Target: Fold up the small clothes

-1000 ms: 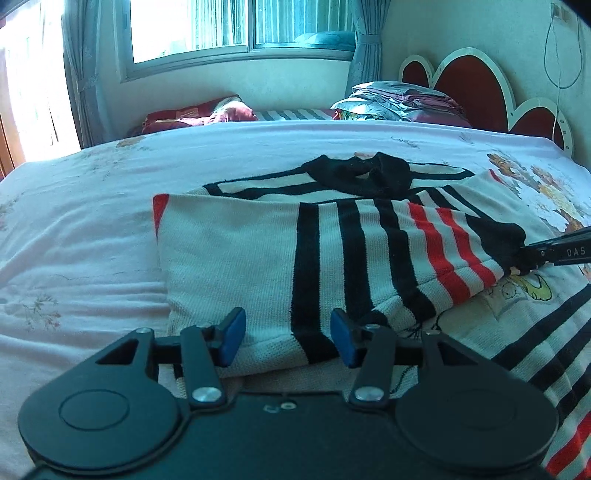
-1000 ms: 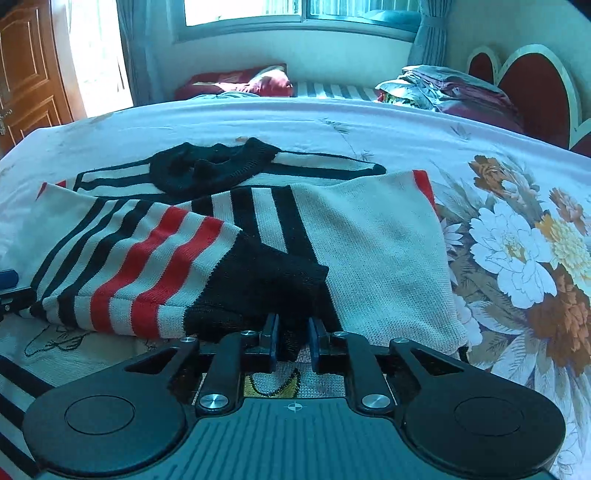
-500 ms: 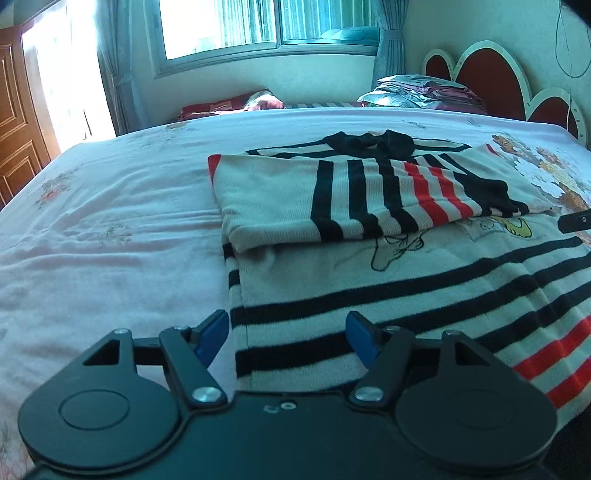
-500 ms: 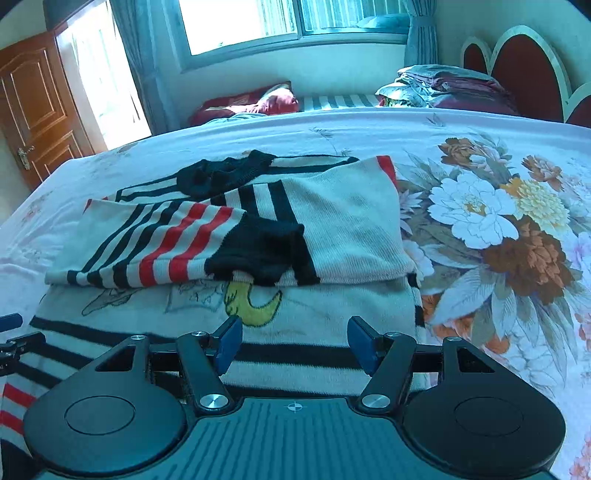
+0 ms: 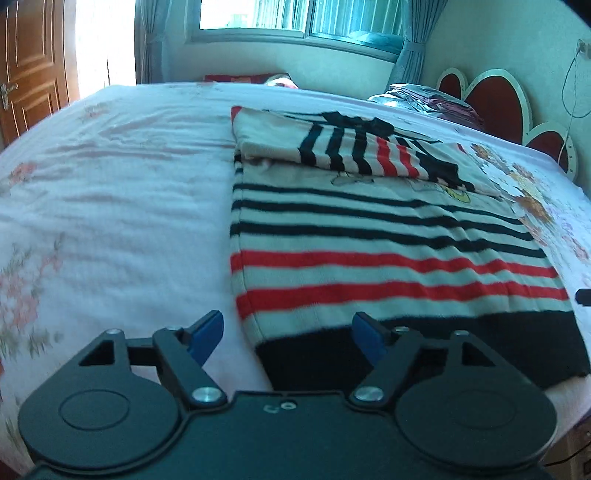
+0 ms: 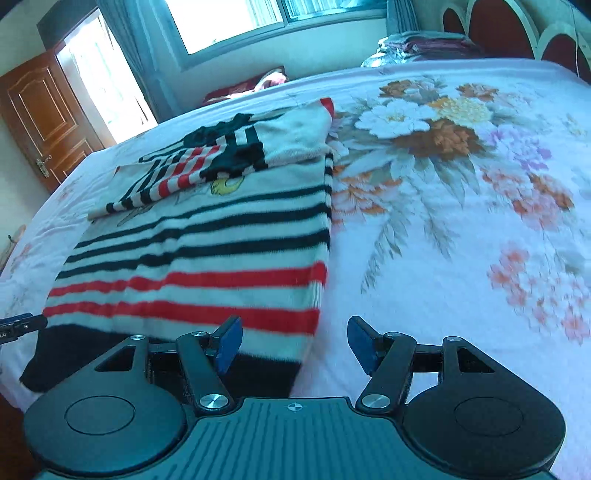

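Fingers of the left gripper spread wide, blue pads apart, nothing between them; they straddle the near left corner of the sweater at its black hem band, left pad over bare bedspread, right pad over the hem. Right gripper also spread wide and empty, blue pads apart; left pad sits over the sweater's near right corner, right pad over the floral bedspread. Contact with the fabric cannot be told in either view. Sweater lies flat on the bed, white knit with black and red stripes, black hem toward the cameras. Both sleeves are folded across the chest at the far end, one overlapping the other, black cuff on top; a cartoon print shows just below them. Tip of the left gripper shows at the left edge of the right wrist view, beside the hem. Folded bedding pile sits by the red headboard; wooden door at the left, window behind. Both views slightly motion-blurred.
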Demonstrator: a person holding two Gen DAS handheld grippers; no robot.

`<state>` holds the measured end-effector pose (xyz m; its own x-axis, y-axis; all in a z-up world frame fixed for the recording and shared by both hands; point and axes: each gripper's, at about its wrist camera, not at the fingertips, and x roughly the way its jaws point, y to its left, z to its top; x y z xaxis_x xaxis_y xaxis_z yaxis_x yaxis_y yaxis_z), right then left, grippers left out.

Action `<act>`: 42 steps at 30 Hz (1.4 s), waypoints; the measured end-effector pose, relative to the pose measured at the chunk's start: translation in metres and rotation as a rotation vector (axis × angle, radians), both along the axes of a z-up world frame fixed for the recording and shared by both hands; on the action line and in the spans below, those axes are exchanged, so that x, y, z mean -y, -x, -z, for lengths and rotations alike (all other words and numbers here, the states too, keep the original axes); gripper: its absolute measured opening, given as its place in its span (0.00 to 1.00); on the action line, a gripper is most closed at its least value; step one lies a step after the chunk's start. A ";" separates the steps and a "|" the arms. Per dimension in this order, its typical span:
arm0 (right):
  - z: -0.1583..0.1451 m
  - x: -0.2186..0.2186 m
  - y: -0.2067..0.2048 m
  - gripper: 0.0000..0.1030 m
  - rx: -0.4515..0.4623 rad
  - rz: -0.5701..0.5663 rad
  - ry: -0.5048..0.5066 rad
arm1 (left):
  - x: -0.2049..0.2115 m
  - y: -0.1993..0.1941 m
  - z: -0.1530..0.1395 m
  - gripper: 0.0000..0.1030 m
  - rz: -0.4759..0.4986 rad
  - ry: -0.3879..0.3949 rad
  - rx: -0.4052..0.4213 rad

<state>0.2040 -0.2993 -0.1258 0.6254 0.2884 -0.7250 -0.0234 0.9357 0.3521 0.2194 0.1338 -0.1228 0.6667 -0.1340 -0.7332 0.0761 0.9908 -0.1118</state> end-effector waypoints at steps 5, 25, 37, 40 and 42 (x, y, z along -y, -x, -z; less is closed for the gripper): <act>0.017 0.005 0.035 0.62 -0.053 -0.013 -0.119 | -0.005 0.027 0.013 0.63 -0.004 0.136 -0.075; 0.027 0.019 0.035 0.04 -0.047 -0.048 -0.386 | -0.036 0.024 0.035 0.09 -0.065 0.508 -0.064; 0.025 0.020 0.031 0.04 -0.002 -0.059 -0.382 | -0.032 0.026 0.027 0.07 -0.113 0.487 -0.009; 0.005 0.029 0.027 0.04 0.068 -0.029 -0.396 | -0.037 0.024 0.007 0.07 -0.115 0.498 0.051; -0.008 0.032 0.012 0.04 0.105 -0.017 -0.399 | -0.039 0.012 -0.008 0.07 -0.108 0.506 0.085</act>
